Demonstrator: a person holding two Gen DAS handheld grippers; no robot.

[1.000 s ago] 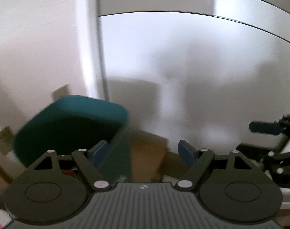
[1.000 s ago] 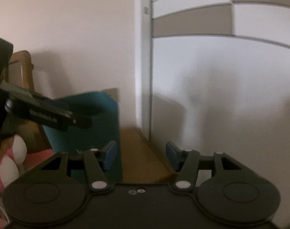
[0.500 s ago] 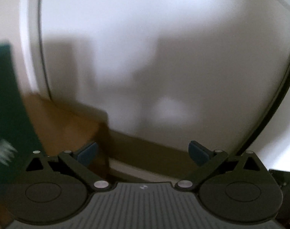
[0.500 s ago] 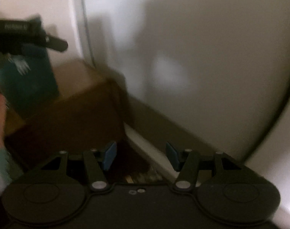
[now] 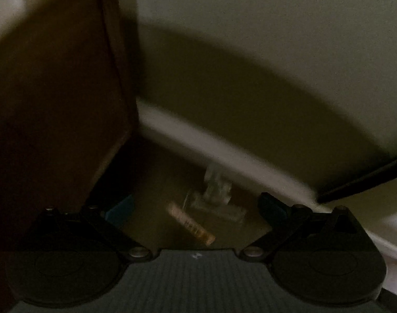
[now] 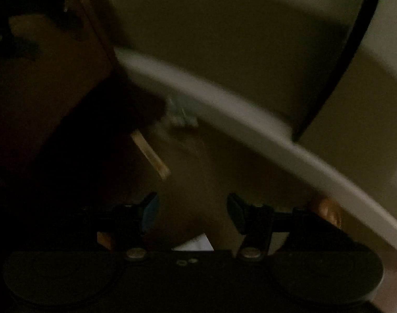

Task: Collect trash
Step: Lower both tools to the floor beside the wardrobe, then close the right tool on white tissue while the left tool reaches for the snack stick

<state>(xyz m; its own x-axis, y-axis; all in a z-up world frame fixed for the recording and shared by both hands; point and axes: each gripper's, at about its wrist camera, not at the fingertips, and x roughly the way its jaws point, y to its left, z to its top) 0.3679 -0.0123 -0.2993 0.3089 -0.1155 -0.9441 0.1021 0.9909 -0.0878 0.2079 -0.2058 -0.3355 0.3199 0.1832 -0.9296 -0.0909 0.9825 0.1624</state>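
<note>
Blue-padded and spread wide, the left gripper (image 5: 195, 208) pointed steeply down at the floor (image 5: 156, 182); its jaws had just been opening, and nothing was clamped between them. A tan strip of trash (image 5: 190, 224) lay on the floor below the gap between its fingers, apart from either pad, with a crumpled clear wrapper (image 5: 216, 195) just beside it near the white baseboard (image 5: 198, 140). The right gripper (image 6: 191, 214) stood partly open and empty over bare floor, the same tan strip (image 6: 150, 154) and clear wrapper (image 6: 180, 116) lying well ahead of its fingertips. A brown cabinet side (image 5: 54, 91) rose at the left and crowded the corner, close to the left finger (image 5: 120, 211). A small white scrap (image 6: 195, 244) showed at the right gripper's base, cut off by the body. Both views were dim and smeared by blur, so the wrapper's shape and the print on the strip could not be made out.
</note>
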